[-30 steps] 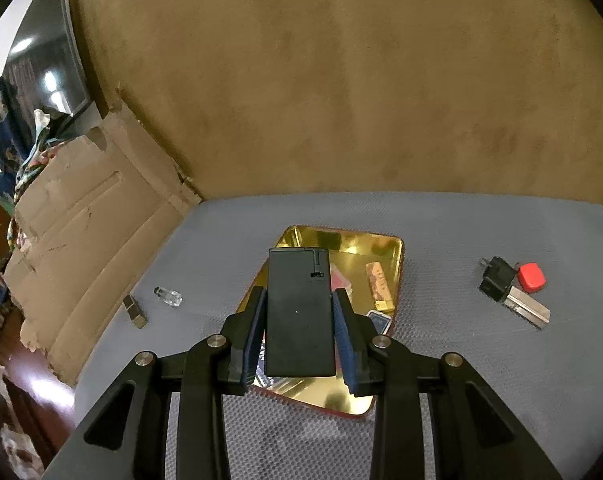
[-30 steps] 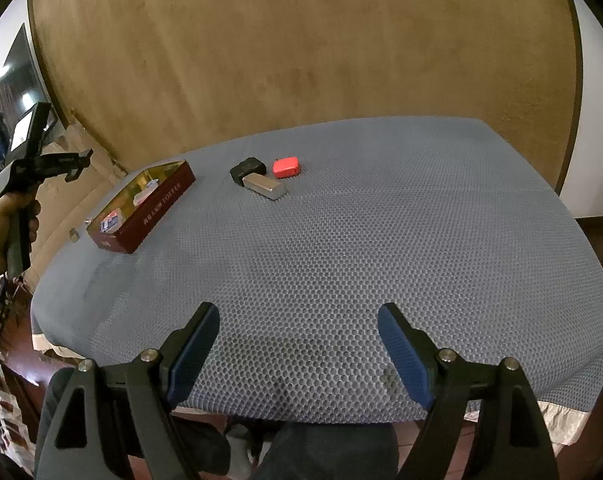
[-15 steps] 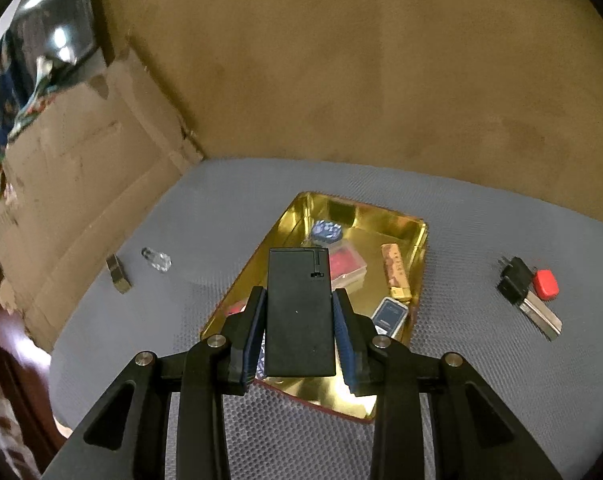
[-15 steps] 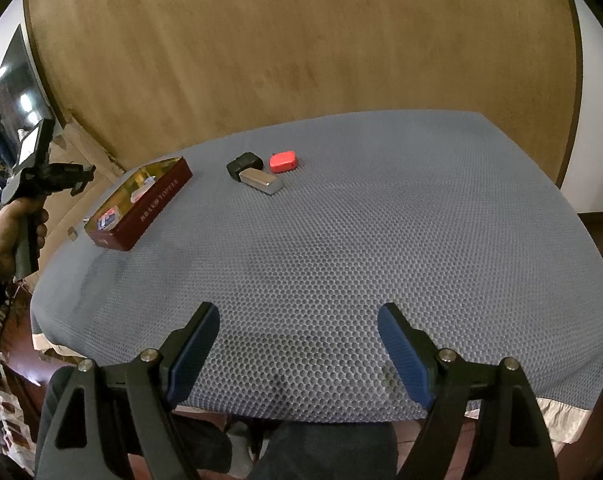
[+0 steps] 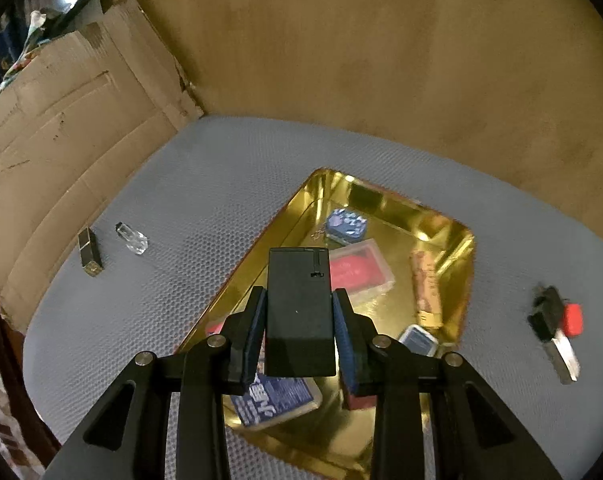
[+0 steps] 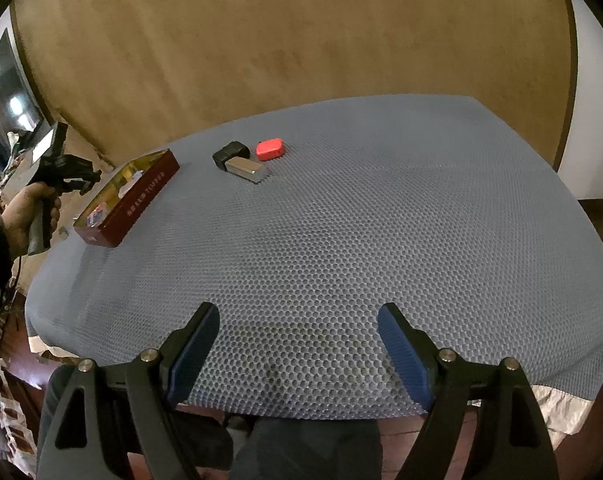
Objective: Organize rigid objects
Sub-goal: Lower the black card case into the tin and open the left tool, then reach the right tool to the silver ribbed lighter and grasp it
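Note:
My left gripper is shut on a flat black box, held upright over the open tin with a gold inside. In the tin lie a blue round tin, a clear case with red inside, a cork-like stick, a small blue card pack and a blue packet. In the right wrist view the tin shows dark red walls, with a hand holding the left gripper beside it. My right gripper hangs open over the table's near edge, nothing between its fingers.
Right of the tin lie a black plug, a red block and a silver bar. Left of it sit a small glass bottle and a dark lipstick-like tube. Cardboard leans at the table's left edge.
My left gripper has moved forward and down over the tin with the black box, so the tin looks larger and nearer. The right gripper has stayed still.

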